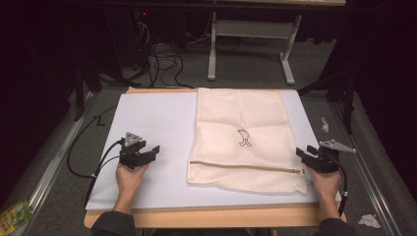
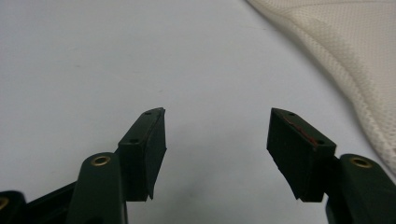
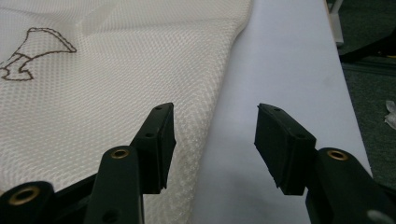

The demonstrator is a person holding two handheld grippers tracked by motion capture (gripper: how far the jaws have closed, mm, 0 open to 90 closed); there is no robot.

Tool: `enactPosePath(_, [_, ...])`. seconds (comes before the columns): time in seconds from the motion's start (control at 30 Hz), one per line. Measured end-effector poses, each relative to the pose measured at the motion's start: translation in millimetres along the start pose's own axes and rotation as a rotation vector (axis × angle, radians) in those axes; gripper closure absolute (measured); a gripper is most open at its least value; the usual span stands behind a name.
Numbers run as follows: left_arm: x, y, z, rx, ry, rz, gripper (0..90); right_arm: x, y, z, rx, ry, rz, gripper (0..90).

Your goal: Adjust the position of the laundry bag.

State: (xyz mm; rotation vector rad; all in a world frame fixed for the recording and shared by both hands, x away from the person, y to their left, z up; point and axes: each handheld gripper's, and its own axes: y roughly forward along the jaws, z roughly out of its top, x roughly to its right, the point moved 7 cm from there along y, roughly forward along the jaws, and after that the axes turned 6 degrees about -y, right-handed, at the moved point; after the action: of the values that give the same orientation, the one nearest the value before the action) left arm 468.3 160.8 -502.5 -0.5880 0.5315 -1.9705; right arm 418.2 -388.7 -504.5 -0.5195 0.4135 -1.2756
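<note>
1. the mesh bag (image 1: 242, 140) lies flat on the mat (image 1: 152, 128), on the mat's 3 o'clock half.
2. the mat lies on the table (image 1: 206, 217).
3. the left gripper (image 1: 147, 153) sits at 9 o'clock of the bag, well apart from it, over bare mat.
4. the right gripper (image 1: 306, 152) sits at the bag's 4 o'clock corner, one jaw over the bag's edge, the other over the mat.
5. a zipper (image 1: 246, 167) runs across the bag near its 6 o'clock edge.
6. a desk frame (image 1: 251, 39) stands on the floor at 12 o'clock, behind the table.
</note>
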Motion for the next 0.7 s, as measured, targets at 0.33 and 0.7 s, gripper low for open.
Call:
enactPosePath(0.33, [31.7, 10.6, 7.2, -0.053, 0.014, -0.069, 36.4, -8.7, -3.0, 6.7, -0.081, 0.004, 0.039, 46.7])
enactPosePath(0.7, [72.8, 31.8, 10.0, -0.158, 0.044, -0.126, 32.7, -19.3, 2.5, 9.0, -0.18, -0.002, 0.064, 44.1])
